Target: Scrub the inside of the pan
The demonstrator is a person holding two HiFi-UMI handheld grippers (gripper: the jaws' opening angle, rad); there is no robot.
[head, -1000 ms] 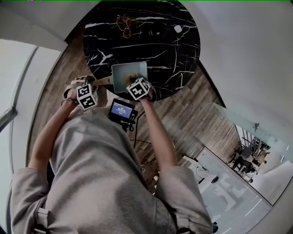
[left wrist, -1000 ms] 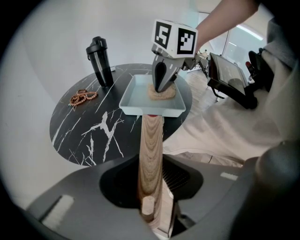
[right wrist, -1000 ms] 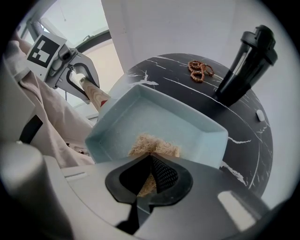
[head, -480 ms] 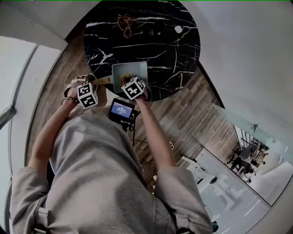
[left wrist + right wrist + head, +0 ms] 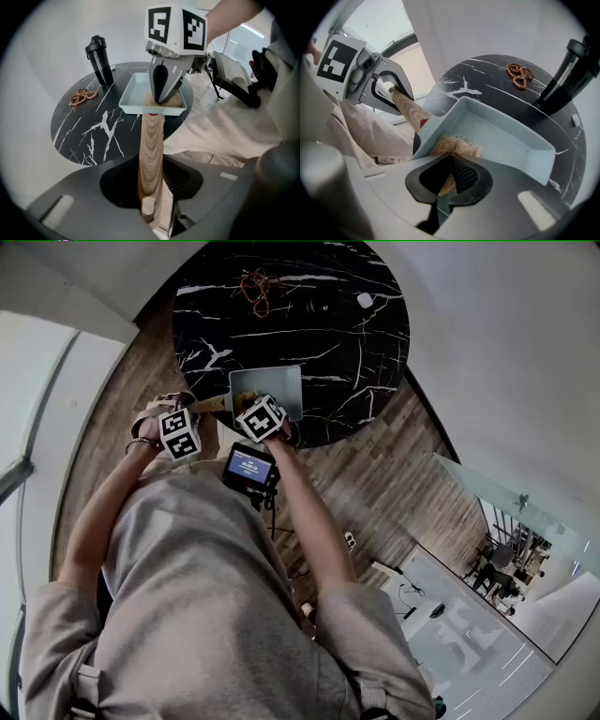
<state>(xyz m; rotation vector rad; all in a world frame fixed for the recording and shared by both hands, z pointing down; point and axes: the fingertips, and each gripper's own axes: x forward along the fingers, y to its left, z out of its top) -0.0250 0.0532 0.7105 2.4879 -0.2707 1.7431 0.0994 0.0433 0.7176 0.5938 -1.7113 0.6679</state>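
A light blue square pan (image 5: 274,383) with a wooden handle (image 5: 150,152) sits at the near edge of a round black marble table (image 5: 319,334). My left gripper (image 5: 151,208) is shut on the handle's end, holding the pan (image 5: 136,93) level. In the right gripper view a tan fibrous scrubber (image 5: 456,145) is pinched in my right gripper (image 5: 450,177), which points steeply down. It presses the scrubber onto the pan (image 5: 506,136) floor in the near corner by the handle (image 5: 410,111). From the left gripper view, the right gripper (image 5: 161,91) stands inside the pan.
A black bottle (image 5: 99,58) and a brown bead bracelet (image 5: 83,96) lie at the table's far side. A small white object (image 5: 365,299) sits near the far rim. A device with a lit screen (image 5: 248,466) hangs at the person's chest. Wooden floor surrounds the table.
My right gripper has slid left across the pan floor with the scrubber, toward the handle side. The left gripper and the pan have stayed put.
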